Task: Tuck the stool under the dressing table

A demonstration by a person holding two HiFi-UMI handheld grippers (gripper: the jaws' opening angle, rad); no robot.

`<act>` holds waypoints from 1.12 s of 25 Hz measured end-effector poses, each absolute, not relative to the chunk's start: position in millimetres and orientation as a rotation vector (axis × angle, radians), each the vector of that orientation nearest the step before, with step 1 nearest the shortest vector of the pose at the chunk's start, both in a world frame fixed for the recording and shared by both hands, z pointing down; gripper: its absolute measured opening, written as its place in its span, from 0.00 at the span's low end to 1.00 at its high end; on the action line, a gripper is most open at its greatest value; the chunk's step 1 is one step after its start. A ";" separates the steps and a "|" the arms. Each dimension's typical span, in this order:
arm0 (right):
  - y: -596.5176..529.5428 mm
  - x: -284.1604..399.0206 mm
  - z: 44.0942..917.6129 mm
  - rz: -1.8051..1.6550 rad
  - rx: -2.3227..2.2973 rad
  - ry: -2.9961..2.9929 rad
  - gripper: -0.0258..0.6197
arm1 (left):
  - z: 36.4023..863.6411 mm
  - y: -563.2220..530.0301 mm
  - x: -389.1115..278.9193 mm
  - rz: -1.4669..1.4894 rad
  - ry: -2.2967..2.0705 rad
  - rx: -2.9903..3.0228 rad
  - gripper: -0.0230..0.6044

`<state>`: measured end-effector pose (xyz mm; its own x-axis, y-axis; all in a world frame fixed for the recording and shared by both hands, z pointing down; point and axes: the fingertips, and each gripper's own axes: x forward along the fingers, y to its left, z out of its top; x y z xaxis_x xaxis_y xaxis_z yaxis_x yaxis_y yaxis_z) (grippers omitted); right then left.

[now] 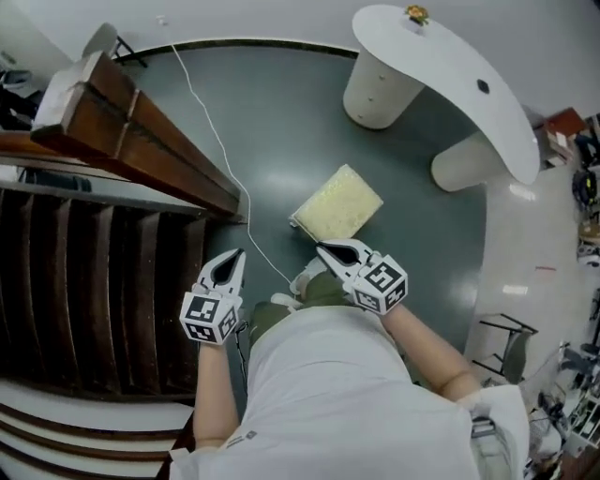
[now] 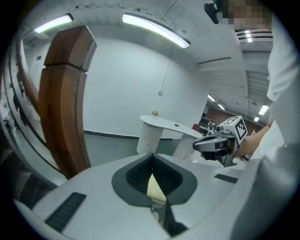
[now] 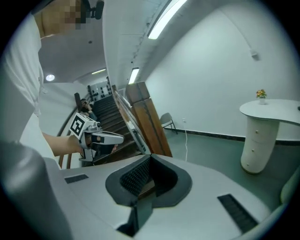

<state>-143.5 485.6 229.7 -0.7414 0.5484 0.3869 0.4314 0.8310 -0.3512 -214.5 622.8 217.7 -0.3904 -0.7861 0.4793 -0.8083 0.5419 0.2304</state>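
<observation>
Closest to the lens in the head view is the person's white shirt (image 1: 328, 394), filling the bottom centre, with both forearms reaching up the frame from it. The left gripper (image 1: 232, 261) is held at lower centre-left, its marker cube toward the camera and its tip aimed up and slightly right. In the left gripper view its fingers (image 2: 136, 176) are pressed together with nothing pinched, and a sliver of the pale yellow stool (image 2: 154, 187) shows beyond them. The right gripper (image 1: 328, 251) sits right of centre, tilted so its tip points to the upper left, toward the stool's near edge. Its fingers (image 3: 133, 178) are likewise shut on nothing, and its own view looks across at the left gripper and a wooden stair rail (image 3: 145, 122). The stool (image 1: 337, 202), with its yellow cushion, stands on the grey-green floor (image 1: 272, 122) at mid-frame, just above the two grippers and well apart from the dressing table (image 1: 450, 75). That white, curved table lies at upper right on two round pedestals, with a small flower pot (image 1: 416, 13) on its far end. A white cable (image 1: 206, 112) trails down the floor beside the dark wooden rail (image 1: 131, 131) at upper left, with stairs (image 1: 94, 300) below it.
</observation>
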 end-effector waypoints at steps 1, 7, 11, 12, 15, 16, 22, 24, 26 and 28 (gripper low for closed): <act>469.3 -146.7 230.5 0.347 -0.679 -2.539 0.05 | 217.7 604.8 -222.4 0.077 -2.215 1.319 0.04; 385.8 -146.8 245.1 0.474 -0.410 -2.599 0.05 | 231.5 516.1 -247.5 0.252 -2.074 1.491 0.04; 352.5 -126.4 256.4 0.561 -0.214 -2.613 0.05 | 247.4 472.8 -244.0 0.349 -1.931 1.601 0.04; 346.4 -120.2 258.8 0.581 -0.170 -2.614 0.05 | 250.5 463.6 -241.0 0.375 -1.897 1.626 0.04; 334.3 -99.1 270.7 0.635 -0.060 -2.601 0.05 | 260.8 441.2 -232.1 0.443 -1.812 1.685 0.04; 332.3 -91.8 276.1 0.652 -0.025 -2.592 0.05 | 265.2 435.5 -230.1 0.459 -1.785 1.699 0.04; 329.2 -57.4 313.6 0.768 0.219 -2.517 0.07 | 303.6 408.4 -229.6 0.540 -1.602 1.760 0.04; 332.1 -54.7 328.9 0.789 0.267 -2.487 0.07 | 322.1 401.1 -235.2 0.549 -1.547 1.765 0.04; 336.7 -55.8 345.7 0.810 0.299 -2.455 0.08 | 340.9 396.5 -241.0 0.540 -1.492 1.766 0.04; 340.6 -55.4 363.8 0.831 0.344 -2.418 0.09 | 361.2 395.5 -244.1 0.535 -1.422 1.770 0.04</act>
